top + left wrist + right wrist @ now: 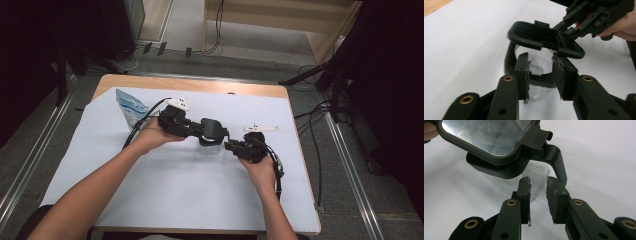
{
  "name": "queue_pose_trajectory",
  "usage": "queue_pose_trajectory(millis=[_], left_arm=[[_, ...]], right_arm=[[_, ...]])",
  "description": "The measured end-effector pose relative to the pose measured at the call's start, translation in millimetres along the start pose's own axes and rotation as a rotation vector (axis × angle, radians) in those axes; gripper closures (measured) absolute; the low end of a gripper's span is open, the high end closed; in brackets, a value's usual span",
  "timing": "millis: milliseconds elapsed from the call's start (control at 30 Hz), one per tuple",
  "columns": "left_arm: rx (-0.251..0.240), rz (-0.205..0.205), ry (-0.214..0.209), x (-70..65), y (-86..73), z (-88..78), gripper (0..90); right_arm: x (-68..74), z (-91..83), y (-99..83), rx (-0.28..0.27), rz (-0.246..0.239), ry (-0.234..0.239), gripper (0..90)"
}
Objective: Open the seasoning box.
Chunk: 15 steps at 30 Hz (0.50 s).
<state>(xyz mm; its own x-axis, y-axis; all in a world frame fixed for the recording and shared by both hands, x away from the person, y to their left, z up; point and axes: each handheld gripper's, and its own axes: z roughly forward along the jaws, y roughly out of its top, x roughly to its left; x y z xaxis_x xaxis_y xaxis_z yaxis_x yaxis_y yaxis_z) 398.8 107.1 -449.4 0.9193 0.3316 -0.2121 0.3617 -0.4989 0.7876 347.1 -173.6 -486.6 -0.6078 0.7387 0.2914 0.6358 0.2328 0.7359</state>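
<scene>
A clear glass jar (209, 146) with a black collar, a side handle (557, 160) and a hinged black lid (212, 128) stands mid-table. The lid (544, 37) is tipped up, and its shiny underside (489, 135) faces the right gripper view. My left gripper (201, 135) reaches in from the left. Its pads (557, 72) press on the jar's collar (541, 79) from both sides. My right gripper (228, 145) sits just right of the jar, under the raised lid. Its jaws (538, 180) stand a narrow gap apart with nothing between them, and its fingers (584, 20) come up to the lid's edge.
A white sheet (175, 190) covers the wooden table. A blue and white bag (131, 107) lies at the back left, behind my left hand. Black stands and cables line the floor on both sides.
</scene>
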Motion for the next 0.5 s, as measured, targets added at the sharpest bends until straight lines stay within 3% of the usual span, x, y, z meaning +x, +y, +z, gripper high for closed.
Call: queue_pose_trajectory(millis=[233, 500], left_arm=[[-0.001, -0.017, 0.001, -0.5, 3.5, 2.6, 81.1], [0.002, -0.046, 0.005, -4.2, 12.9, 1.7, 82.9]], right_arm=[[-1.5, -2.5, 1.4, 0.008, 0.0, -0.013, 78.1], [-5.4, 0.8, 3.0, 0.036, -0.023, -0.055, 90.0]])
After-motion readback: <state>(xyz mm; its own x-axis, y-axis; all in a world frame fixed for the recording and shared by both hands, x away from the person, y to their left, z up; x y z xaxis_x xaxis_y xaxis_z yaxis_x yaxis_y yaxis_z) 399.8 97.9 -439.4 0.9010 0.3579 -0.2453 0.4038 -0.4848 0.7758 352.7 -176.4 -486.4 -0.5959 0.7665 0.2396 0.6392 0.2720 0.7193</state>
